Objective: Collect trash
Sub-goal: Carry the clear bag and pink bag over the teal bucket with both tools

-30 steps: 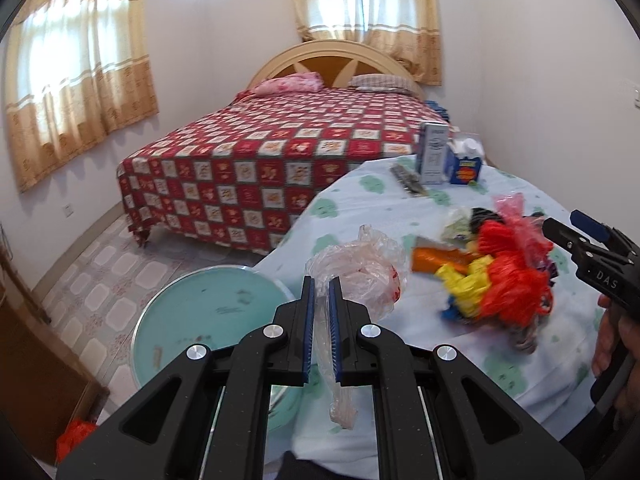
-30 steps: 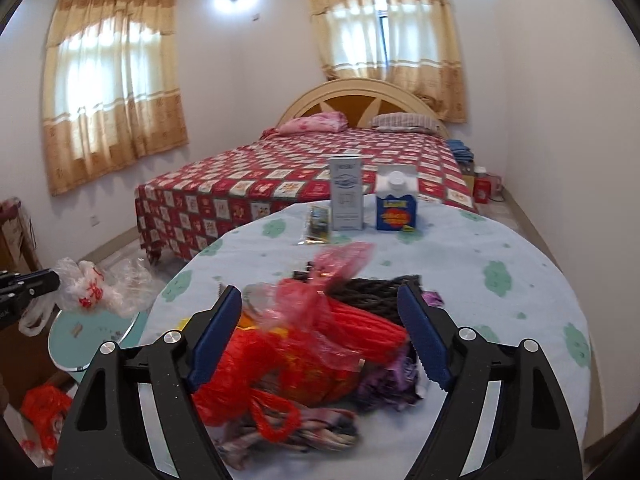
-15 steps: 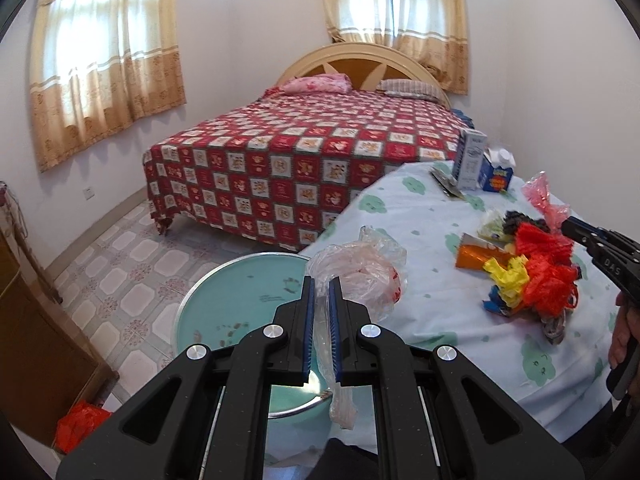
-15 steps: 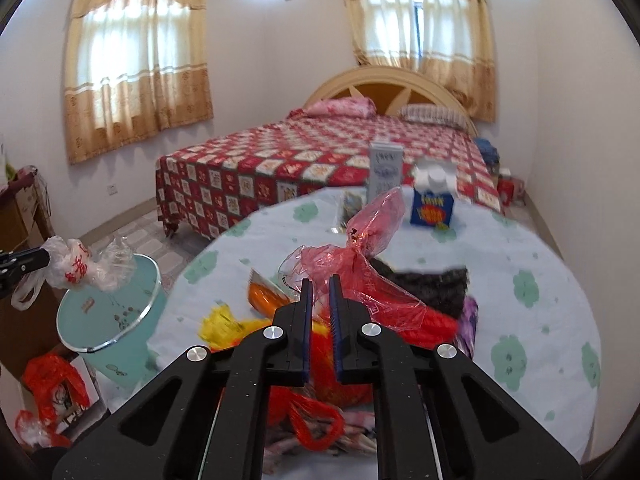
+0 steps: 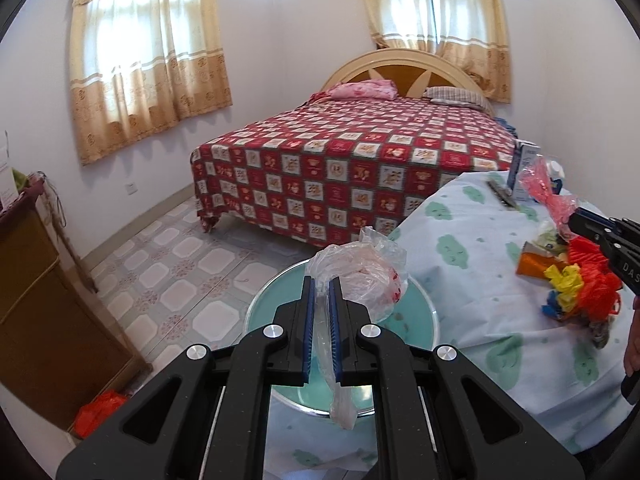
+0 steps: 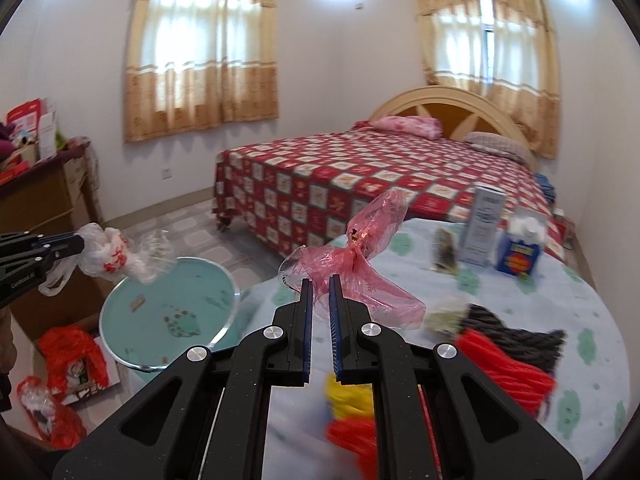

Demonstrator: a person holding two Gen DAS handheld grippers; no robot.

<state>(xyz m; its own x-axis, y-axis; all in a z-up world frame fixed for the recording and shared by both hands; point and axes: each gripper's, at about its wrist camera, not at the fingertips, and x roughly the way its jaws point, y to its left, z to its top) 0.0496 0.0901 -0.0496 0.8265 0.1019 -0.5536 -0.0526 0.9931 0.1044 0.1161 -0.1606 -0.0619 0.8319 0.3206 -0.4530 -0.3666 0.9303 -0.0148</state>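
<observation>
At far left, the left tongs [image 5: 321, 300] are clenched on a clear plastic bag [image 5: 360, 276], holding it in the air above a round teal basin [image 5: 416, 320] beside the surface [image 5: 472, 240]. The right tongs [image 6: 319, 300] grip a knotted pink plastic bag [image 6: 360, 268], lifted clear of the floral-clothed surface. Below and to the right lies a heap of red, yellow and dark trash [image 6: 512, 352]. Farther right stand a tall white carton [image 6: 482, 224] and a blue box [image 6: 518, 254].
</observation>
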